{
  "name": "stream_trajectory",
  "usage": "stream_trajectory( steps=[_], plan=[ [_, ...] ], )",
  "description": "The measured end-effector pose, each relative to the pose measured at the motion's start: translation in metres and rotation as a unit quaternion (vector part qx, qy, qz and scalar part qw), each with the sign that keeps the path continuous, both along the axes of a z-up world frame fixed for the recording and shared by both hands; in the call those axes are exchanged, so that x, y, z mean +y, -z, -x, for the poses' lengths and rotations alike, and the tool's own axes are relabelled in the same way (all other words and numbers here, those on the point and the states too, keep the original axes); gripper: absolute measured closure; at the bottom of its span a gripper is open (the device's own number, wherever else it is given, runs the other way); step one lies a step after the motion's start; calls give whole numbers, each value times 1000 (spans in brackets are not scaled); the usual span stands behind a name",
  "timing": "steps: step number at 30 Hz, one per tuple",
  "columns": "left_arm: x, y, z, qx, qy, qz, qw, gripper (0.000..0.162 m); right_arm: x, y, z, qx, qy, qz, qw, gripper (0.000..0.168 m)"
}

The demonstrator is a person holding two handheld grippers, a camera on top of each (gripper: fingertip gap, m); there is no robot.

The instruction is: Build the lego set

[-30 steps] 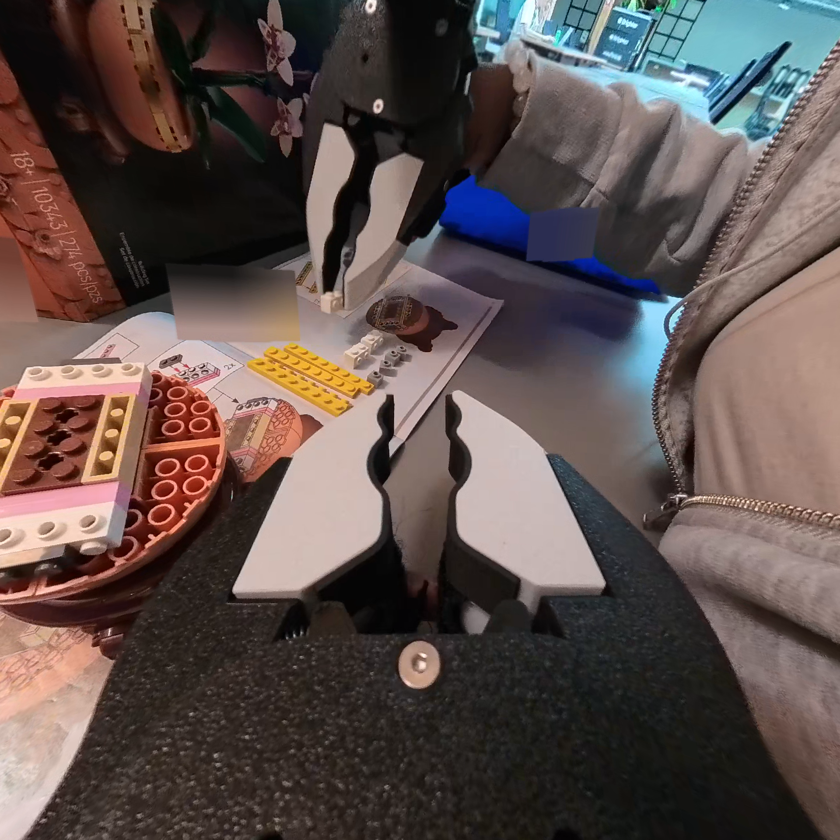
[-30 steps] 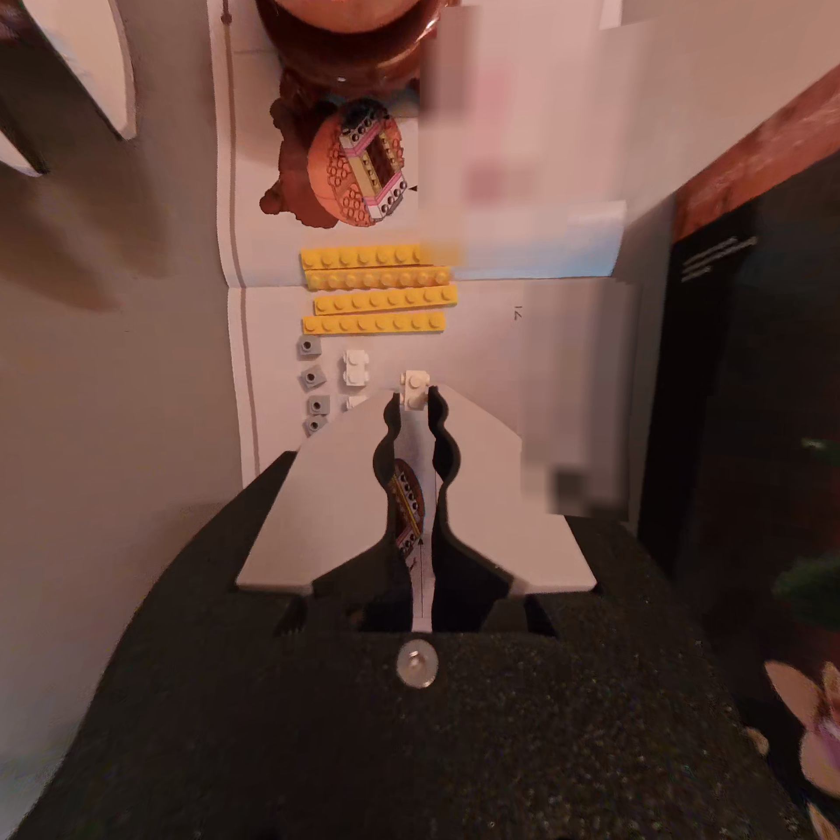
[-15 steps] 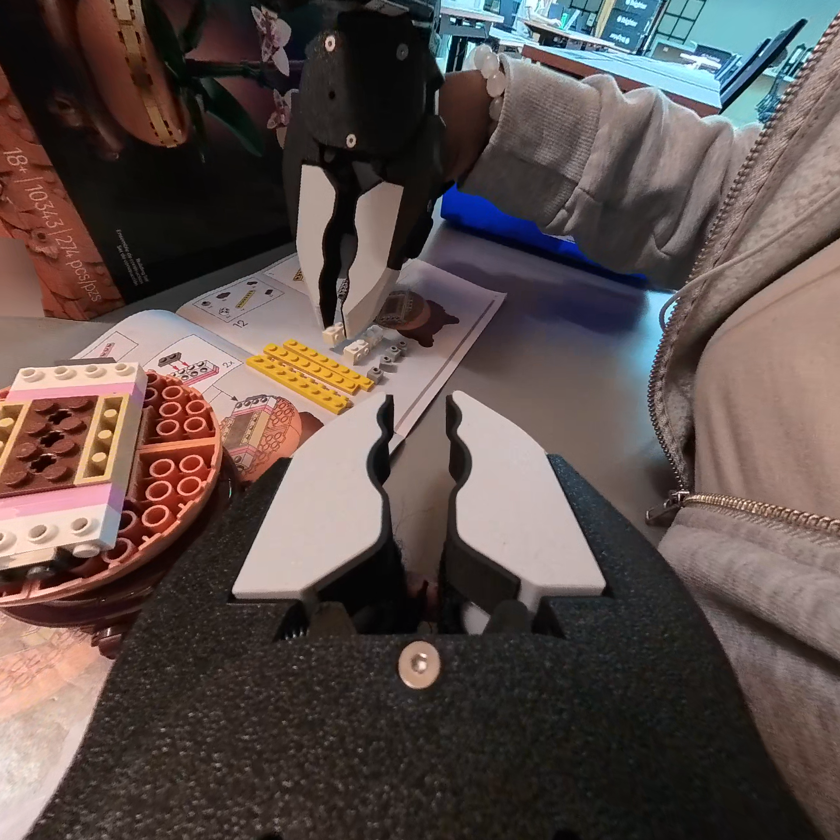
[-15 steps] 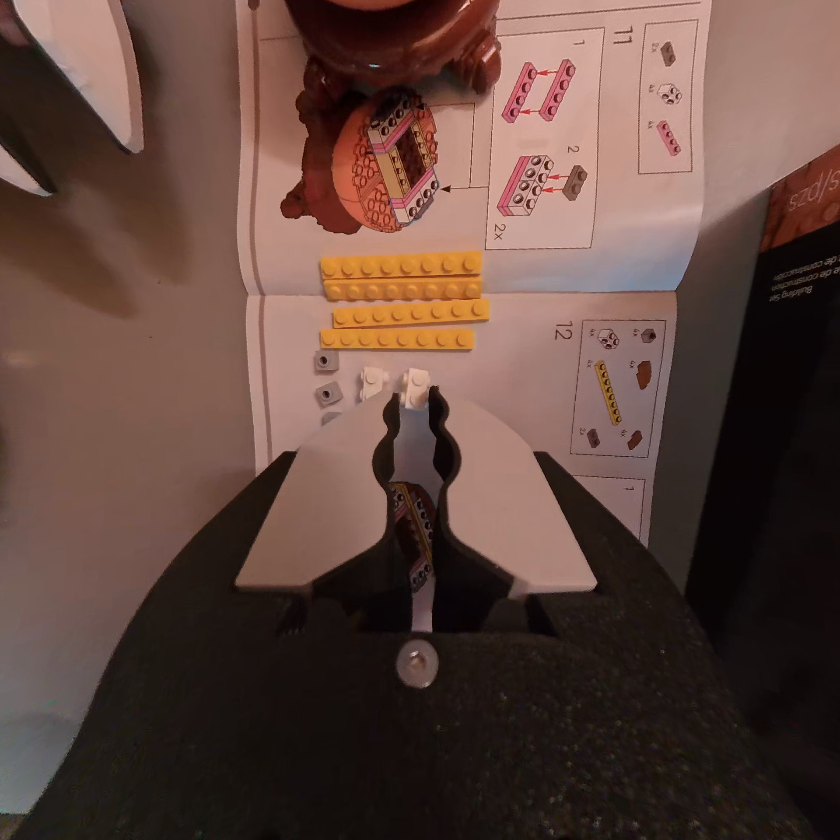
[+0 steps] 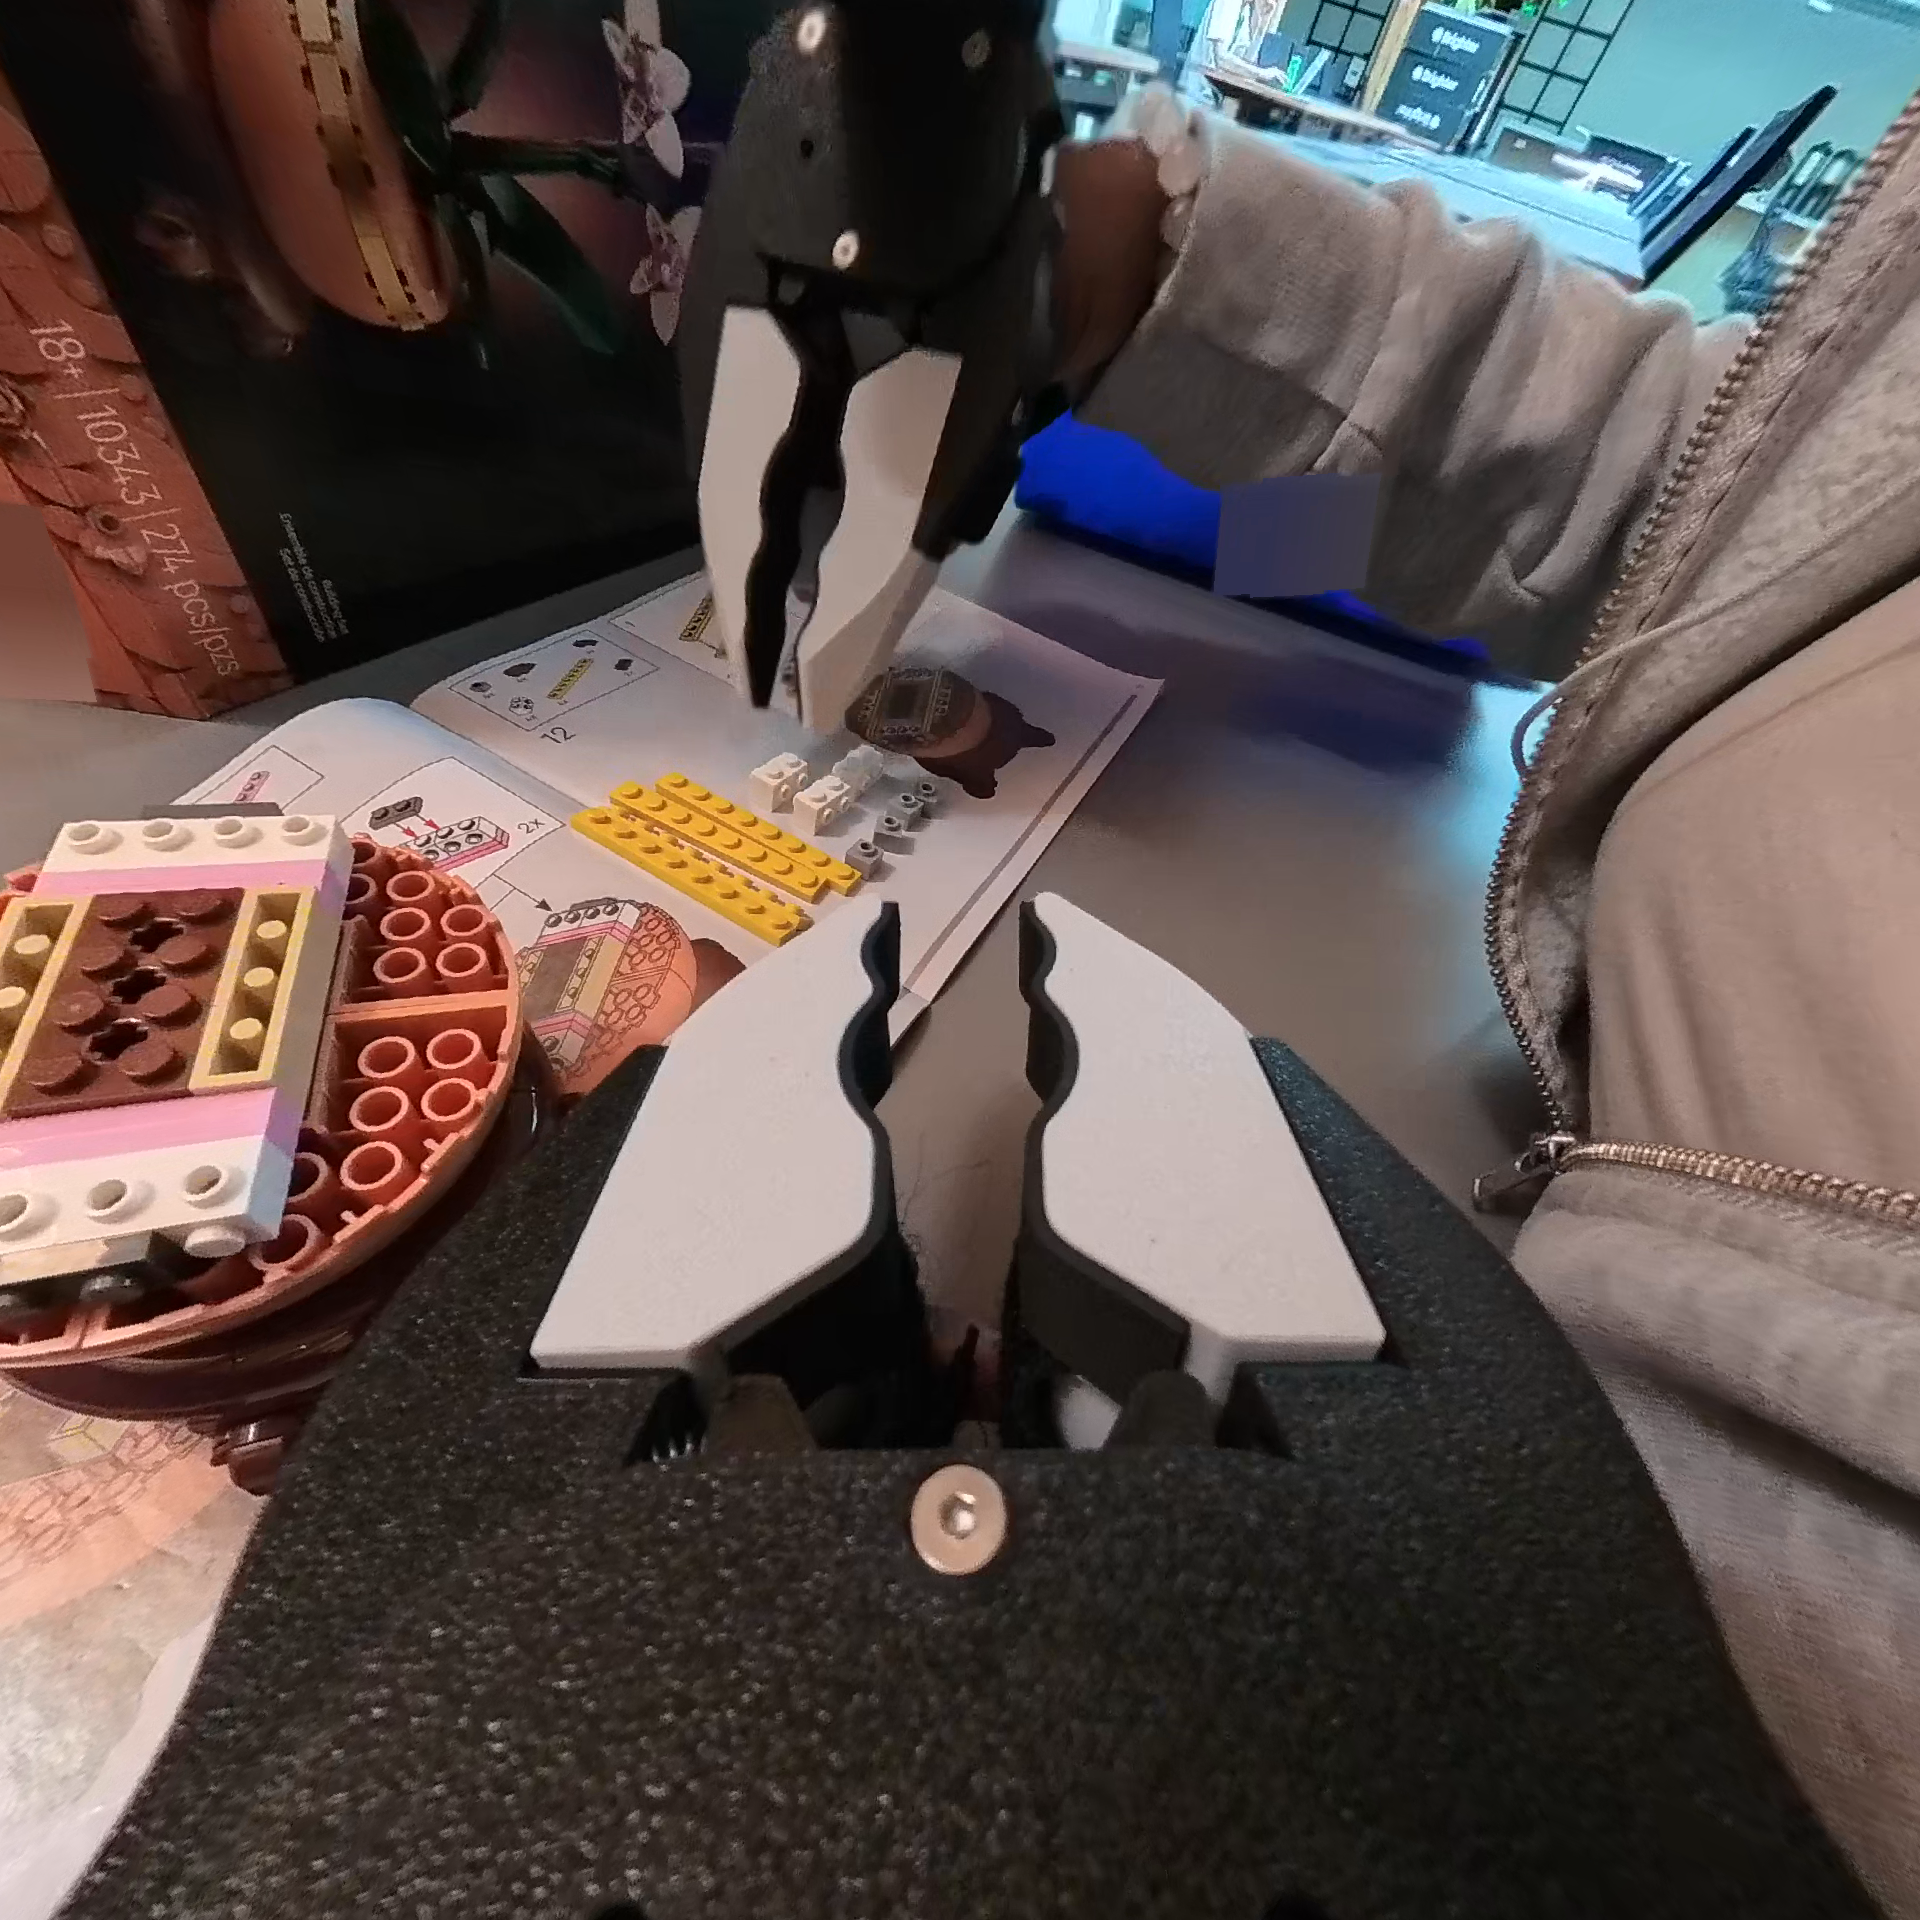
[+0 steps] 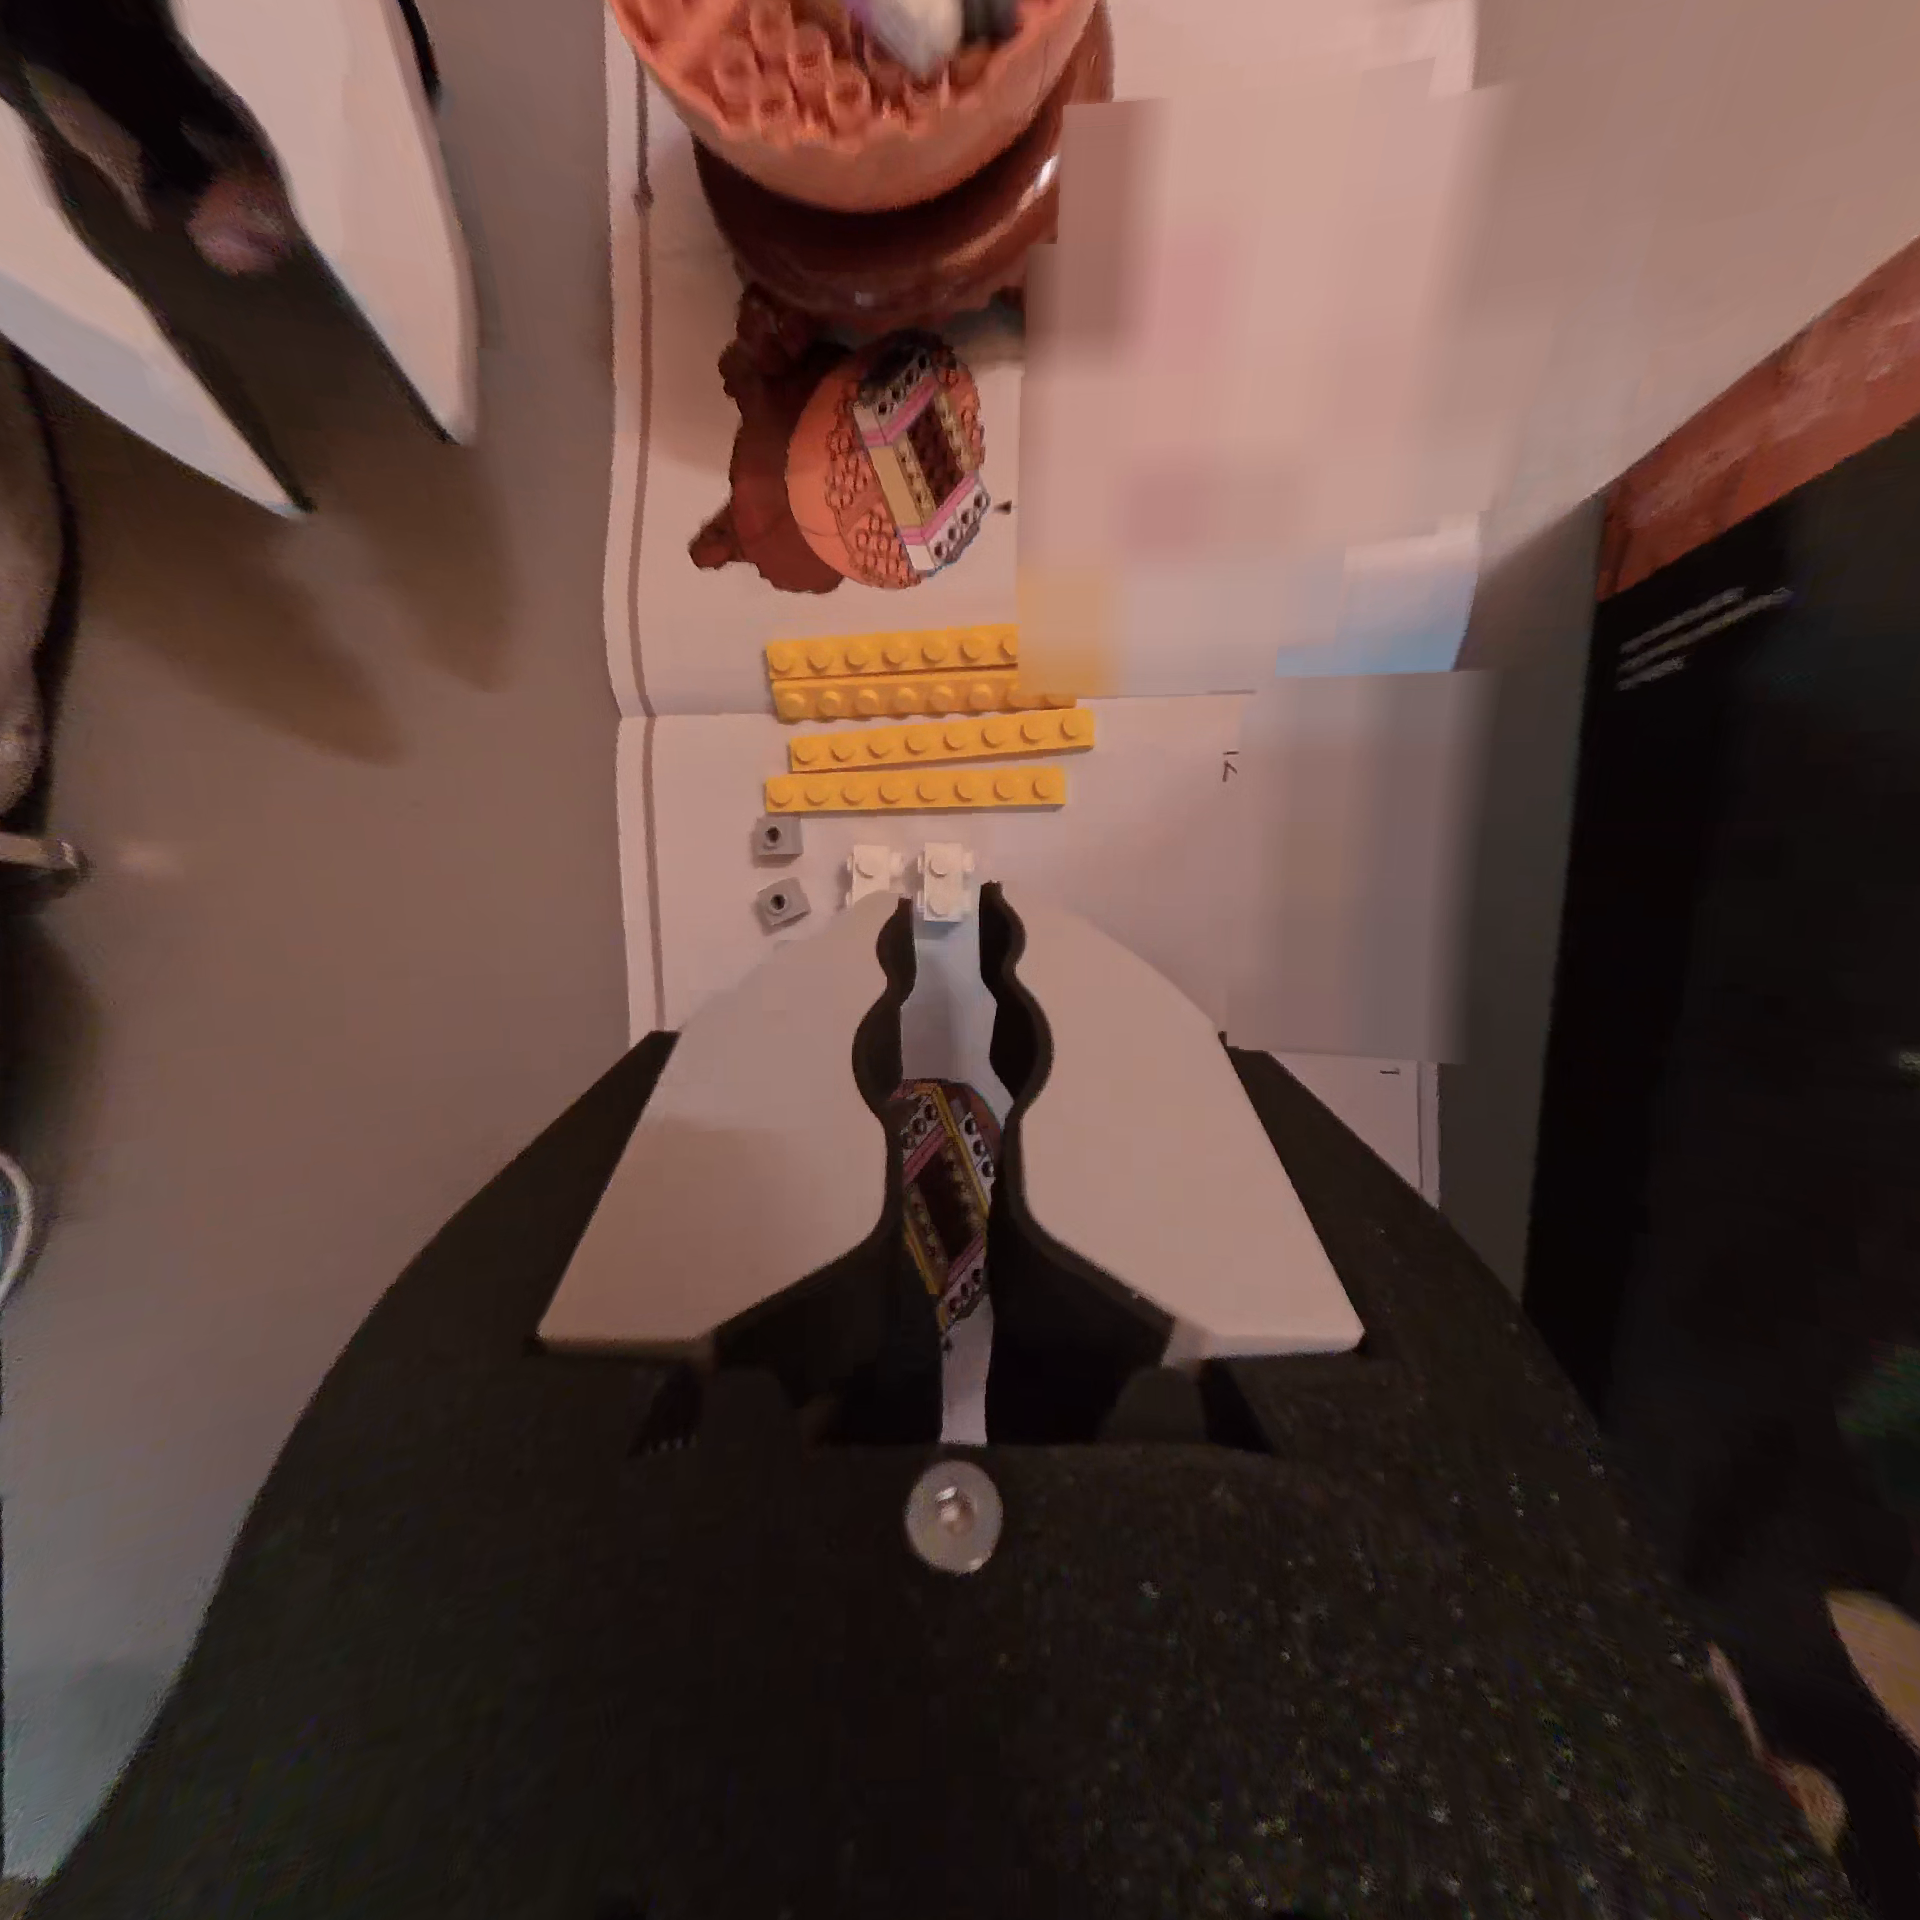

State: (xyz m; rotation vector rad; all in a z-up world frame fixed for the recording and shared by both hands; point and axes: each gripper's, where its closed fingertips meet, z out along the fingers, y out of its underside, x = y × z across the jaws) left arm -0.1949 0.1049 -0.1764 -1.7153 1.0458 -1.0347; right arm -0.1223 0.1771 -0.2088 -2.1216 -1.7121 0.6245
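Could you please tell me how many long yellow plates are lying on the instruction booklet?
4, side by side in a stack of rows on the booklet: first, partly under a blur patch; second; third; fourth, nearest the white bricks.

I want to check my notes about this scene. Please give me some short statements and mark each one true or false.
1. Four yellow plates lie on the instruction booklet. True.
2. The left gripper holds a white brick. False: its fingers are apart and empty.
3. The right gripper hangs above the white bricks. True.
4. The round brown model carries the yellow plates. False: they lie loose on the booklet.
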Motion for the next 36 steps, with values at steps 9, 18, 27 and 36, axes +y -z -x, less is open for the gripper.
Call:
stream_trajectory(
  steps=[9, 18, 27, 36],
  plan=[
    [1, 5, -1, 24, -9, -4, 1000, 141, -22, -147, -94, 142, 196, -206, 948, 147],
    [-14, 11, -8, 46, 45, -15, 998, 134, -115, -159, -294, 3, 423, -298, 856, 148],
    [-17, 22, -13, 101, 42, -54, 993, 122, -156, -116, -335, 121, 454, -302, 829, 154],
    [-14, 39, -15, 150, 45, -17, 988, 123, -174, -88, -339, 145, 426, -281, 848, 146]
  ],
)
